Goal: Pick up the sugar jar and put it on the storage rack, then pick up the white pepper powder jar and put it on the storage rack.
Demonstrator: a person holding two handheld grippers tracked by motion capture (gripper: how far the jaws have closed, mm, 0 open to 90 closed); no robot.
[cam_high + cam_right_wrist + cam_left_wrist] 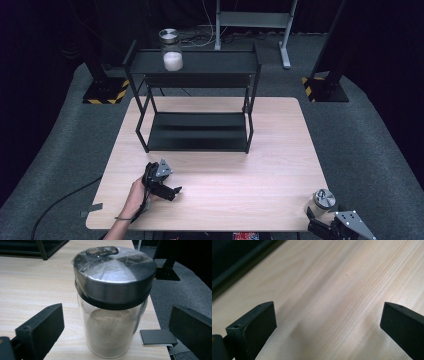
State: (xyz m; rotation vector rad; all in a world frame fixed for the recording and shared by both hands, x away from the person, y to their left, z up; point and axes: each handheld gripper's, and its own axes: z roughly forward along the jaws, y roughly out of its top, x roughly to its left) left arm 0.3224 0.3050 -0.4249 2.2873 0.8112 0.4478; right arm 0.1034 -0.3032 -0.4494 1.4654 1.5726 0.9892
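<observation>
A glass jar with a metal lid and brownish powder (113, 302) stands at the table's front right corner (322, 201). My right gripper (320, 222) is open just behind it, and in the right gripper view the jar sits between the two jaws with gaps on both sides. A second glass jar with white powder (171, 50) stands on the top shelf of the black rack (200, 62). My left gripper (172, 192) lies low over the table's front left, held by a hand, open with bare wood between its fingers (257, 325).
The black two-tier rack's lower shelf (197, 131) rests on the back half of the wooden table (225, 170). A grey clip (157, 337) is fixed on the table's right edge beside the jar. Dark carpet and stand bases (325, 90) surround the table.
</observation>
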